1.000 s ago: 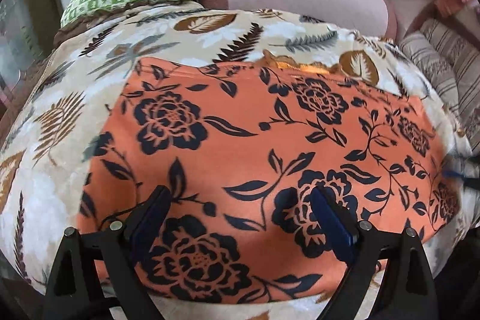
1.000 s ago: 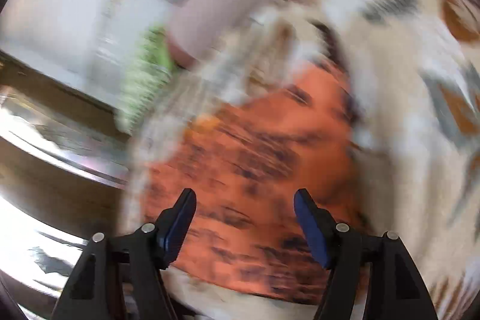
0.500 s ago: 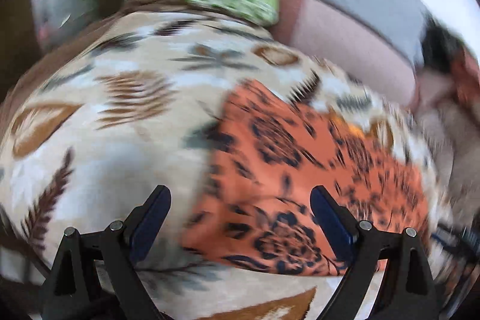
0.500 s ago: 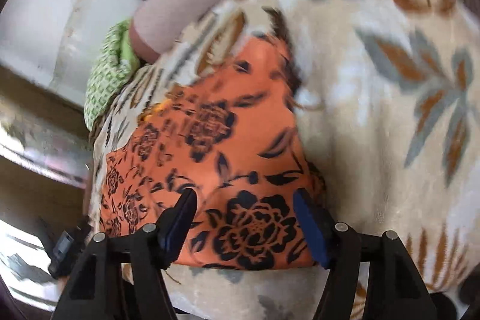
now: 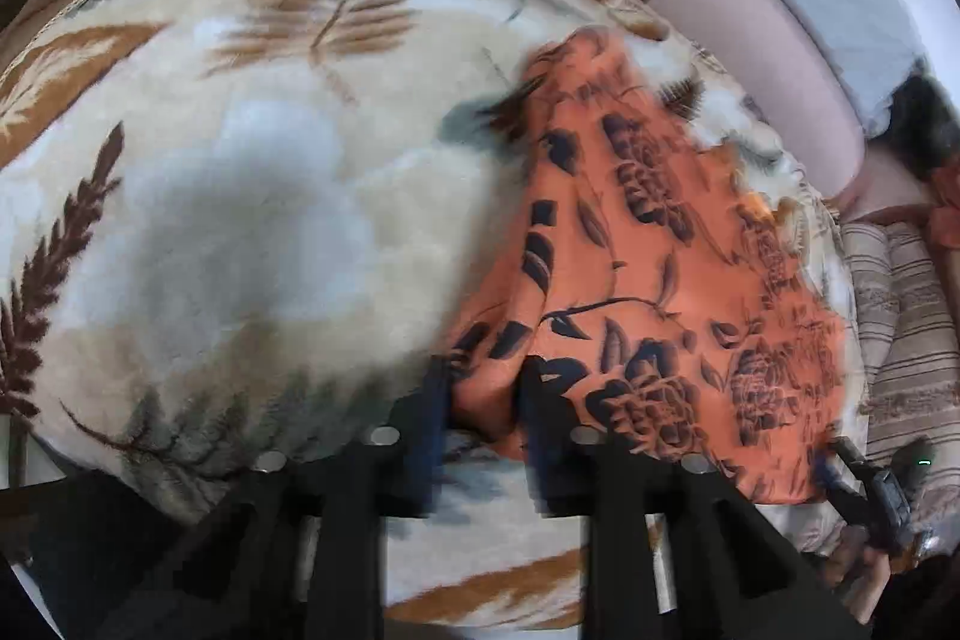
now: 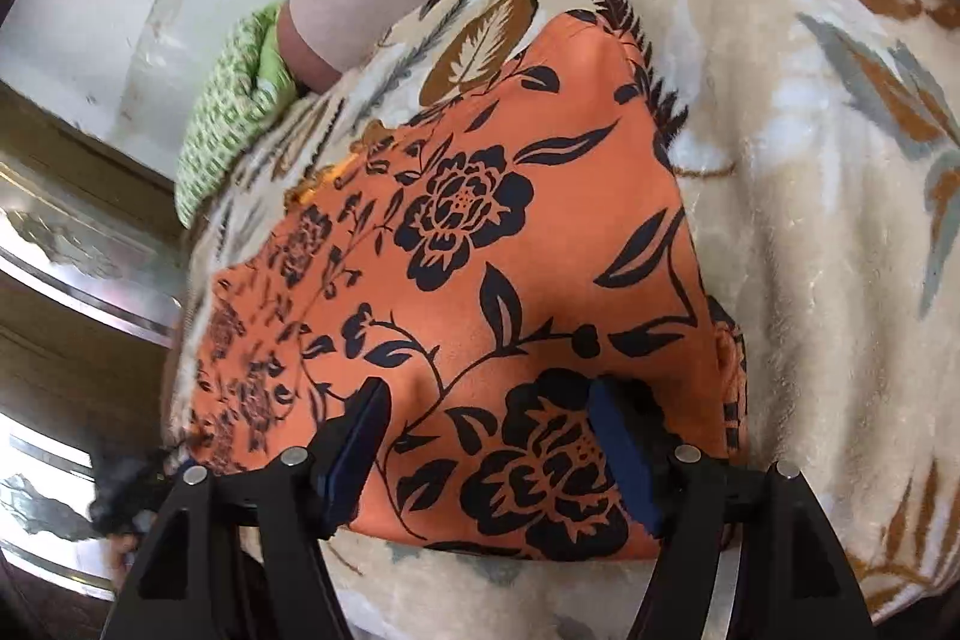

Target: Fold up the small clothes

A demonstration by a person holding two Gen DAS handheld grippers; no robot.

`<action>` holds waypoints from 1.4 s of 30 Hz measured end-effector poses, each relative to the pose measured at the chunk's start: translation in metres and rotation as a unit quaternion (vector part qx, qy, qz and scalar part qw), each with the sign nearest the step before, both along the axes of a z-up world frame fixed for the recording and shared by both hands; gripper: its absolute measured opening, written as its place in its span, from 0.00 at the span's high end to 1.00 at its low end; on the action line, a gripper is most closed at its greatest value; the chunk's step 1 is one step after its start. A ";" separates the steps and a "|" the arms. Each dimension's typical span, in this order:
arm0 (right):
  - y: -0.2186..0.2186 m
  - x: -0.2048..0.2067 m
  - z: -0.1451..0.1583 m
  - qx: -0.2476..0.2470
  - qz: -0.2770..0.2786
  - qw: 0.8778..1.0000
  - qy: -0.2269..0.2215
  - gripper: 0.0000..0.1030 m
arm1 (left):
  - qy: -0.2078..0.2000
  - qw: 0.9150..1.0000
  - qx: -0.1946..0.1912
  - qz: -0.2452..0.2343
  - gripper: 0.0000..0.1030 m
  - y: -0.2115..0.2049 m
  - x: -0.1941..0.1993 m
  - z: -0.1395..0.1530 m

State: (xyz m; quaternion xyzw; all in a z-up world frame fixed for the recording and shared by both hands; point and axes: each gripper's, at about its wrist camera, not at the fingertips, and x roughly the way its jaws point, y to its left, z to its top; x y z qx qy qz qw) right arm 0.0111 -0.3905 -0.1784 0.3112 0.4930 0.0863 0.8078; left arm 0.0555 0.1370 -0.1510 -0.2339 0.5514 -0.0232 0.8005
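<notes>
The orange floral garment (image 6: 510, 250) lies flat on the leaf-patterned blanket (image 5: 240, 220) of the bed. The left hand-held gripper (image 5: 483, 400) is closing, its jaws pinching the garment's near-left corner. The right hand-held gripper (image 6: 486, 436) hovers released, jaws spread over the near edge.

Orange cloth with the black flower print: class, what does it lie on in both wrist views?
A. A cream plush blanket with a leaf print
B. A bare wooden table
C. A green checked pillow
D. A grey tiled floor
A: the orange cloth with the black flower print is spread on the cream plush blanket with a leaf print, which shows all around it.
</notes>
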 end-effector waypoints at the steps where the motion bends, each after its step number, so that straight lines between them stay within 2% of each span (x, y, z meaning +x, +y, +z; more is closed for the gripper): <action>1: -0.001 0.000 -0.001 0.003 0.002 1.000 0.000 0.30 | 0.004 1.000 -0.007 0.006 0.83 0.002 0.000 0.001; 3: -0.003 0.001 -0.002 0.007 0.004 1.000 -0.002 0.30 | -0.011 1.000 -0.008 0.010 0.85 -0.002 -0.005 0.019; 5: -0.002 0.002 -0.003 0.005 0.006 1.000 -0.003 0.30 | -0.051 0.998 0.032 -0.011 0.85 -0.015 -0.011 0.041; 6: -0.001 0.002 -0.003 0.003 0.006 1.000 -0.005 0.30 | -0.044 0.998 0.048 -0.013 0.85 -0.020 -0.009 0.039; 8: -0.001 0.002 -0.004 0.004 0.007 1.000 -0.007 0.29 | 0.032 0.998 0.057 -0.018 0.78 -0.021 0.002 0.003; 10: -0.002 0.002 -0.004 0.006 0.006 1.000 -0.008 0.29 | 0.022 0.999 0.044 -0.009 0.77 -0.017 0.001 0.001; 13: -0.003 0.000 -0.004 0.008 0.013 1.000 -0.011 0.29 | -0.013 0.998 0.057 -0.006 0.45 -0.021 -0.005 0.028; 14: -0.004 0.000 -0.005 0.011 0.012 1.000 -0.012 0.29 | -0.042 0.997 0.070 -0.005 0.42 -0.023 -0.007 0.042; 17: -0.005 -0.001 -0.005 0.017 0.009 1.000 -0.015 0.28 | -0.079 0.994 0.074 -0.025 0.41 -0.028 0.002 0.063; 22: -0.003 -0.004 -0.005 0.013 0.014 0.999 -0.028 0.26 | -0.085 0.992 0.077 -0.048 0.41 -0.035 0.040 0.059; 23: -0.004 -0.006 -0.005 0.014 0.015 0.999 -0.033 0.26 | -0.080 0.992 0.080 -0.050 0.41 -0.037 0.046 0.051; 24: -0.006 -0.007 -0.006 0.020 0.013 0.999 -0.037 0.26 | -0.052 0.993 0.100 -0.047 0.41 -0.038 0.054 0.037; 25: -0.007 -0.008 -0.006 0.025 0.012 0.999 -0.039 0.26 | -0.006 0.992 0.123 -0.042 0.47 -0.037 0.061 0.017; 26: -0.009 -0.009 -0.006 0.031 0.010 0.999 -0.040 0.26 | 0.012 0.991 0.124 -0.038 0.51 -0.031 0.062 0.007; 27: -0.011 -0.008 -0.007 0.038 0.008 0.998 -0.040 0.26 | 0.001 0.993 0.111 -0.032 0.51 -0.027 0.060 0.004; 28: -0.012 -0.009 -0.008 0.042 0.007 0.998 -0.040 0.26 | -0.006 0.993 0.114 -0.032 0.52 -0.026 0.058 0.007; 30: -0.013 -0.009 -0.009 0.045 0.008 0.998 -0.042 0.26 | -0.015 0.991 0.130 -0.033 0.57 -0.030 0.054 0.019; 33: -0.014 -0.010 -0.010 0.048 0.007 0.998 -0.045 0.26 | -0.047 0.991 0.121 -0.042 0.57 -0.033 0.056 0.043; 36: -0.014 -0.011 -0.009 0.051 0.006 0.998 -0.048 0.26 | -0.085 0.987 0.127 -0.053 0.48 -0.038 0.071 0.061; 38: -0.016 -0.011 -0.010 0.053 0.005 0.997 -0.049 0.26 | -0.090 0.984 0.142 -0.061 0.48 -0.042 0.091 0.061; 39: -0.016 -0.011 -0.010 0.054 0.006 0.997 -0.049 0.26 | -0.074 0.983 0.155 -0.063 0.48 -0.042 0.103 0.055; 42: -0.018 -0.012 -0.010 0.060 0.005 0.997 -0.050 0.26 | 0.014 0.978 0.201 -0.048 0.48 -0.031 0.120 0.016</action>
